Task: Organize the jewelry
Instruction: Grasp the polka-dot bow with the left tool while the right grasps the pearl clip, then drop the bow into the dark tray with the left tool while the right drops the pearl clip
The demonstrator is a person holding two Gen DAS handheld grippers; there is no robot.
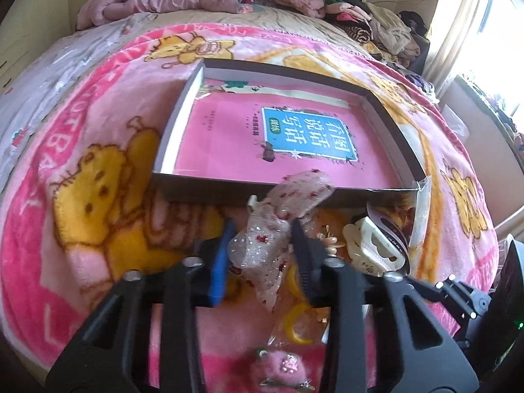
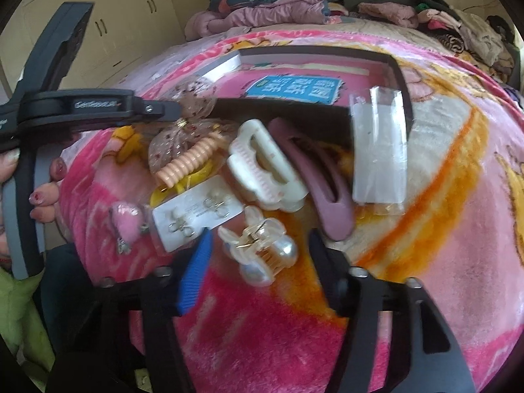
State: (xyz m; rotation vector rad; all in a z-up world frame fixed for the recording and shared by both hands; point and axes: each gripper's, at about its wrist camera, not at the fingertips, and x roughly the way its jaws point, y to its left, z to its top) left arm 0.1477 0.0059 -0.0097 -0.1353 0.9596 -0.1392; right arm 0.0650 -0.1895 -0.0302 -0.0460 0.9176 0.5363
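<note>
While the left hand-held gripper (image 1: 260, 245) sits nearly closed, its blue and black pads press on a sheer glittery bow hair clip (image 1: 275, 222) w/ red specks; the bow's top loop stands in front of the near wall of a shallow cardboard box (image 1: 178, 121), its lower tail hangs between the fingers. Whether the bow is off the blanket can't be told from the left wrist view. The box lies on a pink cartoon-bear blanket (image 1: 98, 170) on the bed and holds a pink book (image 1: 235, 144) w/ a blue title panel.

Right hand-held gripper (image 2: 258, 245) is about half open, fingers either side of a cream claw clip w/ pearl ends (image 2: 262, 245); pads don't clearly touch it, and blur makes contact hard to judge.

Rest of the pile lies just in front of the box: white scalloped claw clip (image 2: 262, 167), mauve long clip (image 2: 324, 186), peach coil hair tie (image 2: 186, 160), yellow rings (image 2: 193, 177) partly hidden under the coil, white earring card (image 2: 196, 213), fuzzy pink clip (image 2: 126, 222), clear plastic packet (image 2: 380, 150) leaning at the box's near right corner. In the left wrist view the gripper body hides much of the pile; the fuzzy clip is cut off at the bottom edge. In the right wrist view a person's fingers (image 2: 46, 196) w/ red-speckled nails wrap the left gripper's handle at the left edge. Crumpled clothes (image 1: 376, 23) at the far end of the bed are too blurred to sort.
</note>
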